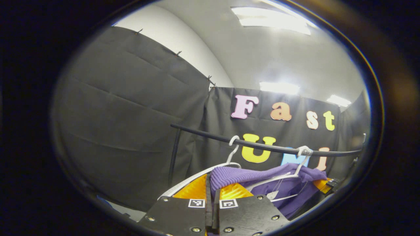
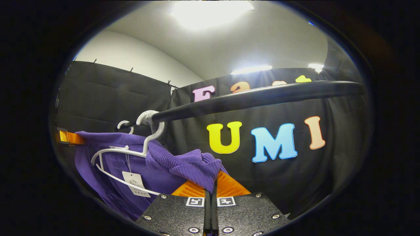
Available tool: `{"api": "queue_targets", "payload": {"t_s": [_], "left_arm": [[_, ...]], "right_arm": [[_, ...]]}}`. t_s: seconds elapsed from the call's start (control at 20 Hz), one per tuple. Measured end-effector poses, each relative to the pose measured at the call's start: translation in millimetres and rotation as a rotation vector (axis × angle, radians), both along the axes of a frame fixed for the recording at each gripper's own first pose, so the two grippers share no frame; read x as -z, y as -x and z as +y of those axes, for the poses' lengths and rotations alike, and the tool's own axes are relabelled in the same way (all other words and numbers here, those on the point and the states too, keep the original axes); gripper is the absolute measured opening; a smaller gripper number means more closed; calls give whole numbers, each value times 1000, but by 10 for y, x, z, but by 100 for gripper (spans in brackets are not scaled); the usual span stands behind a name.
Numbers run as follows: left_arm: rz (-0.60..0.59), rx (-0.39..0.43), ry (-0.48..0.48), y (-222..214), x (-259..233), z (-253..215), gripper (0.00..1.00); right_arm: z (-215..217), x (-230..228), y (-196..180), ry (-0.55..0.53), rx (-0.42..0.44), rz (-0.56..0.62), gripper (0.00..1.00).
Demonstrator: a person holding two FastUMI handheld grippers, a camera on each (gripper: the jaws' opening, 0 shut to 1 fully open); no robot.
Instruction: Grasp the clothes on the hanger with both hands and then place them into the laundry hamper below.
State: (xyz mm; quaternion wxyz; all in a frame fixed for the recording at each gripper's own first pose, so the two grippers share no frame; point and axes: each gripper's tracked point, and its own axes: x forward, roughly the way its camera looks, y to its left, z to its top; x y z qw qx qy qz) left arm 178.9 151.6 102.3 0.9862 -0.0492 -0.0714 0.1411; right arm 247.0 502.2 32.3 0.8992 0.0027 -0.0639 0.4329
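Closest to the lens in the left gripper view, the left gripper (image 1: 212, 191) has its two fingers drawn together on a fold of the purple ribbed knit garment (image 1: 262, 178), pinching the cloth between them. In the right gripper view, the right gripper (image 2: 213, 186) is likewise closed, with a bunched shoulder of the same purple knit caught between its fingers. The garment hangs between the two grippers, draped over a thin white plastic hanger (image 2: 131, 154) whose hook rides on a black round rail (image 2: 256, 96); a small paper tag (image 2: 136, 184) dangles inside the neck. A second white hanger (image 1: 203, 173) hooks onto the rail just beside it, seemingly bare. Judging by its drape and ribbing, the knit is soft, light and stretchy, so it will sag and pull long rather than lift as one piece. Shoulder folds look like the sound places to hold, and the collar may snag on the hanger's arms as it comes off. No hamper is visible here.
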Motion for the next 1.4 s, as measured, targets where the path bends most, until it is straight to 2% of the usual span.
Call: {"api": "queue_targets", "payload": {"t_s": [0.15, 0.4, 0.5, 0.55, 0.7, 0.85, 0.9, 0.95, 1.2, 1.25, 1.3, 1.4], "left_arm": [[17, 11, 44, 49, 156, 79, 1], [46, 38, 30, -21, 456, 103, 0], [54, 51, 24, -66, 568, 85, 6], [58, 57, 18, -87, 636, 88, 1], [79, 76, 17, -165, 858, 87, 1], [106, 80, 44, -244, 1099, 89, 6], [110, 84, 47, -278, 1160, 61, 1], [116, 87, 47, -267, 1241, 45, 1], [151, 105, 90, -310, 1534, -191, 1], [150, 106, 98, -305, 1547, -262, 1], [151, 109, 103, -295, 1555, -337, 6], [152, 120, 96, -282, 1581, -526, 6]], "right_arm": [[31, -3, 13, -4, 0, 5, 0], [3, 5, 18, 3, 9, 2, 0], [-11, 9, 20, 5, 10, -3, 0], [-10, 21, 16, 8, 8, -6, 0], [-23, 35, 10, 22, 6, -20, 0], [-38, 32, 15, 21, 8, -28, 0], [-49, 27, 9, 18, 10, -30, 0], [-55, 40, 11, 17, 10, -28, 0], [-105, 116, 40, 19, 12, -17, 0], [-99, 125, 16, 17, 15, -14, 0], [-104, 129, -31, 12, 12, -4, 0], [-129, 124, -173, -8, 17, 22, 0]]}}
